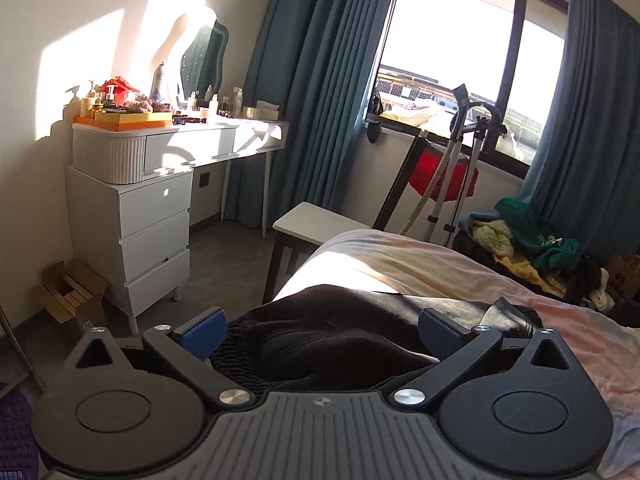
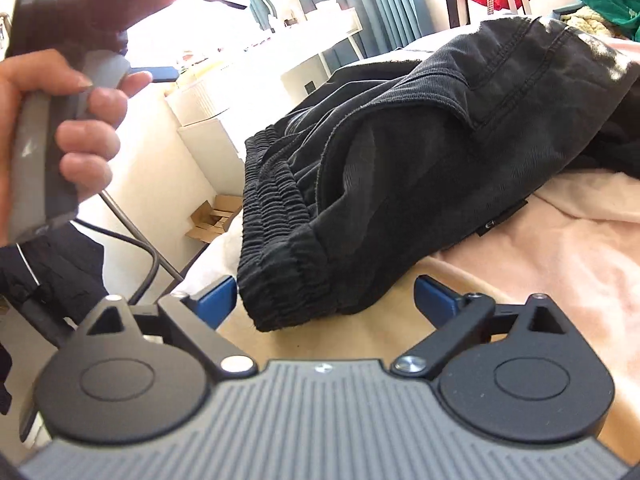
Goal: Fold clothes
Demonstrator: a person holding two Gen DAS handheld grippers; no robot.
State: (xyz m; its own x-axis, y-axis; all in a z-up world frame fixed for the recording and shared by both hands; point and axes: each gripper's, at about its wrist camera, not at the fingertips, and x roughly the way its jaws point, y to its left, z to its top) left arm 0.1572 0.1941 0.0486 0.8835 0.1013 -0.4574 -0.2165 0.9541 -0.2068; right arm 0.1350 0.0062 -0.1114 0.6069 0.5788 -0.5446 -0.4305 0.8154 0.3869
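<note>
Both tongs, left [image 1: 320, 330] and right [image 2: 326, 298], gape wide around black trousers [image 2: 400, 168] (nothing gripped).

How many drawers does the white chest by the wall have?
3, stacked on the white chest: top drawer, middle drawer, bottom drawer, slightly ajar. The desk above has another drawer.

Bare pink bedsheet [image 2: 560, 264] right of the black trousers [image 2: 400, 168] — left hand [image 2: 60, 128] crowds the other side.
</note>
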